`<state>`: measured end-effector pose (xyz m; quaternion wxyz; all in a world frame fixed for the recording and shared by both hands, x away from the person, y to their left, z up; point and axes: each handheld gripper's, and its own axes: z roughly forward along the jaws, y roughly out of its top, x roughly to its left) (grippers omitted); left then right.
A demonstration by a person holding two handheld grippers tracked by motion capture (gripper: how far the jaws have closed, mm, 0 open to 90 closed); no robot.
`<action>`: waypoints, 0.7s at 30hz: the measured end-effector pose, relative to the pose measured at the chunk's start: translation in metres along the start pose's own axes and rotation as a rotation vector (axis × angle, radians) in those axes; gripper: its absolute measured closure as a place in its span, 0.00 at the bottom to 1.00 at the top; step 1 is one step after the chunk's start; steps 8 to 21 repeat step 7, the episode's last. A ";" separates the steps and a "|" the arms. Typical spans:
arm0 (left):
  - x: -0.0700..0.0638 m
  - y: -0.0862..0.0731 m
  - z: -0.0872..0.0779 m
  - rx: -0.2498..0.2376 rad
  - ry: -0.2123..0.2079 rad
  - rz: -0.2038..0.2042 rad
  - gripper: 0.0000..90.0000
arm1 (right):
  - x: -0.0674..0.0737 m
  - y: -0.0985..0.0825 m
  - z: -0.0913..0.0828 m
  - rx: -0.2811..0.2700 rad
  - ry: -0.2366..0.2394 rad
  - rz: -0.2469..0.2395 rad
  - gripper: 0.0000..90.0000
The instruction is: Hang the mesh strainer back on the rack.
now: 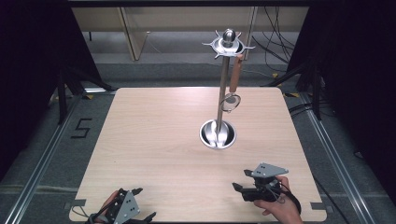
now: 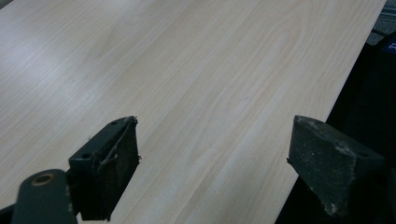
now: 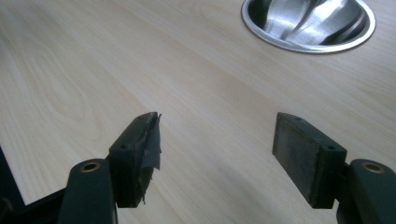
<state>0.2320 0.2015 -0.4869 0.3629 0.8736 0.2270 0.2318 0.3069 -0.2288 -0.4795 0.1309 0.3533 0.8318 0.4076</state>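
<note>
High view first: your left tool (image 1: 140, 203) sits at the bottom left of the frame, low over the near edge of the tabletop (image 1: 154, 140), and your right tool (image 1: 243, 182) is at the bottom right, your hand (image 1: 280, 207) wrapped around it. Both are spread wide, nothing between the jaws. Up in the center right of the frame stands a metal rack (image 1: 223, 84), its round base (image 1: 218, 134) resting on the wood, its hook ring at the top. A wooden-handled strainer (image 1: 232, 95) hangs from that ring, just beside the pole. Left gripper view gives you bare wood grain between open jaws. Right gripper view catches the shiny base (image 3: 308, 23) at the upper right, well apart from your jaws.
</note>
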 end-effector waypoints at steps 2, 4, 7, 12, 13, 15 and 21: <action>0.000 0.000 0.000 0.000 0.000 -0.003 0.17 | 0.000 0.000 0.000 0.000 -0.007 0.017 0.37; 0.000 0.000 0.000 0.001 0.000 -0.003 0.17 | 0.000 0.000 0.001 0.004 -0.004 0.008 0.37; 0.000 0.000 0.001 0.003 -0.001 -0.002 0.17 | 0.000 -0.001 0.001 0.007 0.007 0.010 0.37; 0.000 0.000 0.001 0.003 -0.001 -0.002 0.17 | 0.000 -0.001 0.001 0.007 0.007 0.010 0.37; 0.000 0.000 0.001 0.003 -0.001 -0.002 0.17 | 0.000 -0.001 0.001 0.007 0.007 0.010 0.37; 0.000 0.000 0.001 0.003 -0.001 -0.002 0.17 | 0.000 -0.001 0.001 0.007 0.007 0.010 0.37; 0.000 0.000 0.001 0.003 -0.001 -0.002 0.17 | 0.000 -0.001 0.001 0.007 0.007 0.010 0.37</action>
